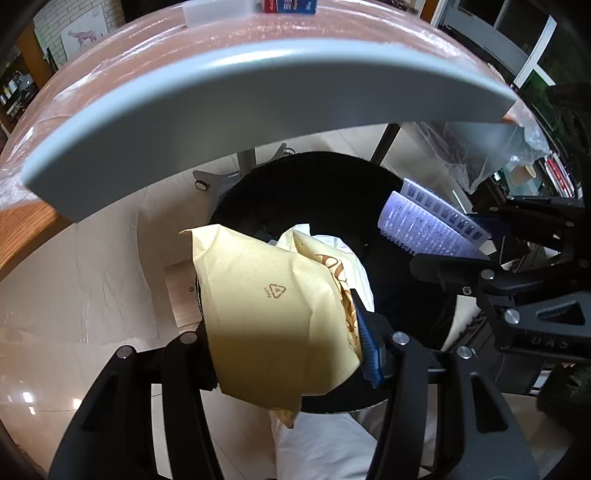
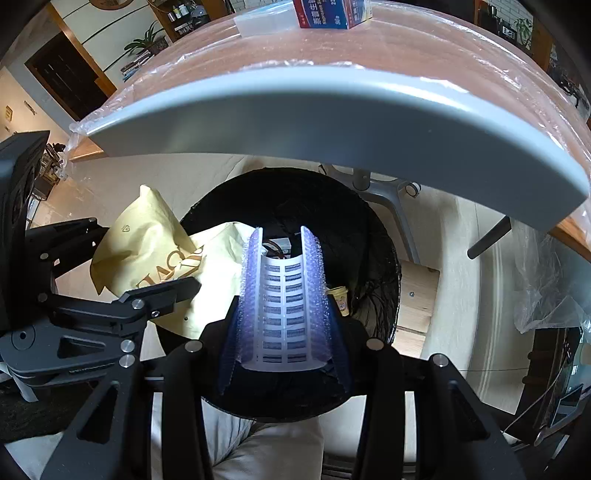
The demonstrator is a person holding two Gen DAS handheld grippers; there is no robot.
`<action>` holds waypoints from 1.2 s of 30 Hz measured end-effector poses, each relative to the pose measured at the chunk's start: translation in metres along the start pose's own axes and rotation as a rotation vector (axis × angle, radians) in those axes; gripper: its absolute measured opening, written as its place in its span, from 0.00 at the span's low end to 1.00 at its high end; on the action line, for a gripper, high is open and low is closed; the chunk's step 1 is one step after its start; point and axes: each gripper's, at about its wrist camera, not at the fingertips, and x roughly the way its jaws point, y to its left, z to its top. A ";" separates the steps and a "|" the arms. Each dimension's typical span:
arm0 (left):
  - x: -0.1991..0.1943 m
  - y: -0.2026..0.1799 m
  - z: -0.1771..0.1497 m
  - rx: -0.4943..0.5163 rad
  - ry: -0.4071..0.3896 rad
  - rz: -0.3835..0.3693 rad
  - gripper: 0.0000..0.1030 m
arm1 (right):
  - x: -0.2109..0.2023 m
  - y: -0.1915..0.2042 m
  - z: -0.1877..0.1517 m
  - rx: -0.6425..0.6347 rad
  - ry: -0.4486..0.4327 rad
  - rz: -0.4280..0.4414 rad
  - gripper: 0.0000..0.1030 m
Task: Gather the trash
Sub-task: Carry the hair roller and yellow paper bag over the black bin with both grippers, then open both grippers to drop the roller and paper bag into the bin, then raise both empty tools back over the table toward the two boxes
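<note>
My left gripper (image 1: 284, 317) is shut on a yellow paper wrapper (image 1: 266, 306) and holds it over the black trash bin (image 1: 314, 184) below the table edge. The wrapper also shows in the right wrist view (image 2: 147, 240). My right gripper (image 2: 282, 310) is shut on a bent white and purple plastic tray (image 2: 284, 299), held over the same bin (image 2: 369, 229). That tray shows in the left wrist view (image 1: 424, 225) at the right. A small cup (image 2: 340, 299) and other scraps lie inside the bin.
The grey-edged table (image 1: 221, 103) covered in clear plastic film hangs above the bin. A red and blue box (image 2: 332, 14) and a white box (image 2: 266, 22) stand on it. A table leg base (image 2: 384, 199) and a wooden block (image 2: 417, 295) sit on the tiled floor.
</note>
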 end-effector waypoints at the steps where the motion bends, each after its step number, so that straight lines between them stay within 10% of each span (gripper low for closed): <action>1: 0.002 0.001 0.000 0.005 0.005 0.004 0.54 | 0.002 0.000 0.000 -0.002 0.002 -0.005 0.41; 14: 0.014 0.001 0.004 0.023 0.010 -0.002 0.57 | 0.013 0.001 0.000 0.020 0.024 -0.029 0.42; 18: 0.013 0.002 0.006 0.024 0.001 -0.013 0.82 | 0.006 -0.008 -0.002 0.069 0.011 -0.011 0.72; 27: -0.014 0.003 -0.005 0.015 -0.042 0.010 0.82 | -0.033 -0.024 -0.013 0.112 -0.035 0.009 0.72; 36: -0.138 0.015 0.012 0.001 -0.357 -0.110 0.99 | -0.143 -0.029 0.026 0.129 -0.338 -0.084 0.96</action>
